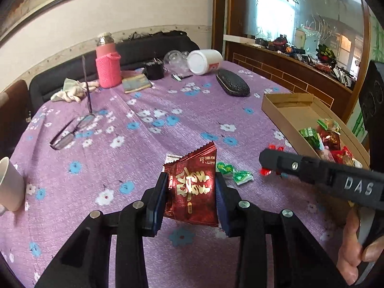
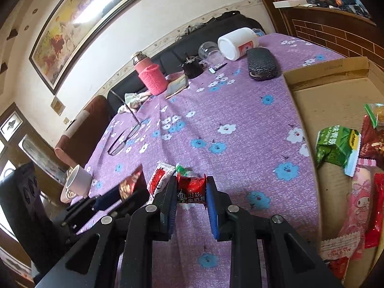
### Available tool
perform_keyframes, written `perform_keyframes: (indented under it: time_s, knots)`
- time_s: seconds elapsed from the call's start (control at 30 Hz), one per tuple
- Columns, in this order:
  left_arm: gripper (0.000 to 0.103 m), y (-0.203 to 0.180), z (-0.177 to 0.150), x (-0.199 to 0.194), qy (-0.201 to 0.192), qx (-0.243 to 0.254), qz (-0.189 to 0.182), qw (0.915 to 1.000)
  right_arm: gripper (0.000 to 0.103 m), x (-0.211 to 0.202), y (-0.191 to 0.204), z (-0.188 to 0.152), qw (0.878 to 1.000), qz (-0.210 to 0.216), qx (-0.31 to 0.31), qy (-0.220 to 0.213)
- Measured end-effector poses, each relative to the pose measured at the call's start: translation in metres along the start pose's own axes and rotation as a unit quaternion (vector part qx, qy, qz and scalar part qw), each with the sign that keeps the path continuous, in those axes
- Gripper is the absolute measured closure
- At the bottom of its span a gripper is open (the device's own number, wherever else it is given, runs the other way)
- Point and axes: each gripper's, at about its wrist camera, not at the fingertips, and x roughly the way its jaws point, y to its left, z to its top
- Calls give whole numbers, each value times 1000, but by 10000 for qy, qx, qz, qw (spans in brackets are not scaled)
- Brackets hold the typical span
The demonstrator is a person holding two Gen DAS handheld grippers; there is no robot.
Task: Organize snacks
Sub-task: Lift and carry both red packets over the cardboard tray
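Crinkled red foil packet pinched in left jaws.

The left gripper hangs low over the purple tablecloth, its blue-padded jaws pressed against both sides of a dark red packet held clear of the cloth. The right gripper sits just above the same cloth, jaws closed on a small red candy (its wrapper ends stick out past the pads). In the left wrist view the right gripper's body reaches in from the right edge, with the person's right hand wrapped around its handle.
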Motion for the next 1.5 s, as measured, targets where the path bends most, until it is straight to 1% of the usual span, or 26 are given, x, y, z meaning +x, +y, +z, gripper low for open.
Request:
perform_keyframes:
  time_s: [0.13,0.43,0.67,0.9,0.97,1.07,1.23,1.37,1.5]
  knots:
    - [67,3,1,-4,-166,67,244,9995,79,4,2,-2,10000,-12,-41,56]
    - [67,1,1,-11,-396,215,609,9971,79,5,3,-2,10000,-31,-71,37]
    - [67,-3,0,-11,-448,371,768,9953,79,4,4,-2,9999,-72,-116,0]
    - [67,-5,0,-11,-450,438,733,9953,79,5,4,-2,9998,-143,-151,0]
    - [67,-3,1,-10,-410,388,625,9964,79,5,4,-2,9997,-178,-156,-25]
    - [67,-3,1,-7,-344,312,483,9978,79,1,4,-1,9995,-227,-162,-150]
    - [67,-4,0,-7,-354,282,421,9981,79,-6,0,2,9986,-378,-130,-339]
    - [67,-1,0,-8,-382,213,410,9982,79,-23,-6,1,9982,-383,-21,-462]
    - [67,-1,0,-10,-421,213,417,9980,79,-47,-13,-6,9964,-473,-45,-701]
